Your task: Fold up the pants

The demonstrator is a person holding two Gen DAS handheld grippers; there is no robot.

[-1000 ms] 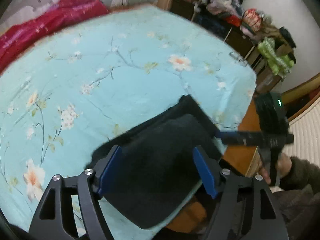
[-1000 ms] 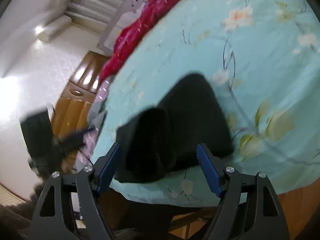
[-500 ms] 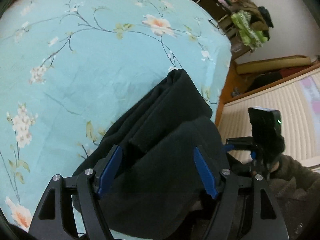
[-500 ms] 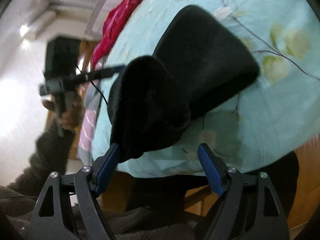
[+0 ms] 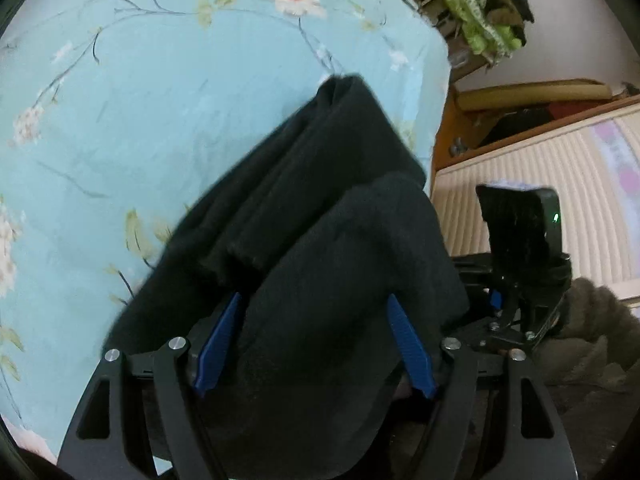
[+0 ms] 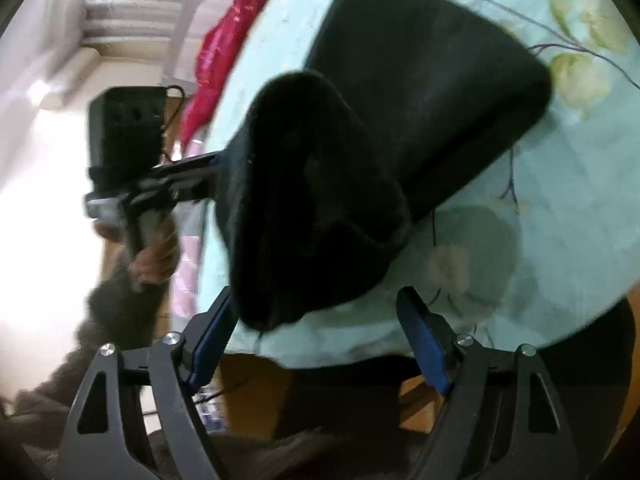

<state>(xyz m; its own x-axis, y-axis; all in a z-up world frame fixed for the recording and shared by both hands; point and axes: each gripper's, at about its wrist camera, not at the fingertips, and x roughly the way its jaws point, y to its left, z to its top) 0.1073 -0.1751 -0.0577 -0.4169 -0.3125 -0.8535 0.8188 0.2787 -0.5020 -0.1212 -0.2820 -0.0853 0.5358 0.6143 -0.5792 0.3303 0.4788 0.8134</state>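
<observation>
Folded black fleece pants [image 5: 320, 216] lying at the edge of the pale blue flowered bed [image 5: 120, 120]. Left gripper [image 5: 312, 344] and right gripper [image 6: 316, 340] both spread wide, gripping nothing. Risk: loose top fold sliding off the bed edge if nudged.

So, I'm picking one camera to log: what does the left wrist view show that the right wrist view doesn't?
Only the left wrist view shows the clothes pile, the white ribbed panel and the right gripper. Only the right wrist view shows the red quilt and the left hand. Both share the black pants on the floral bedsheet.
</observation>
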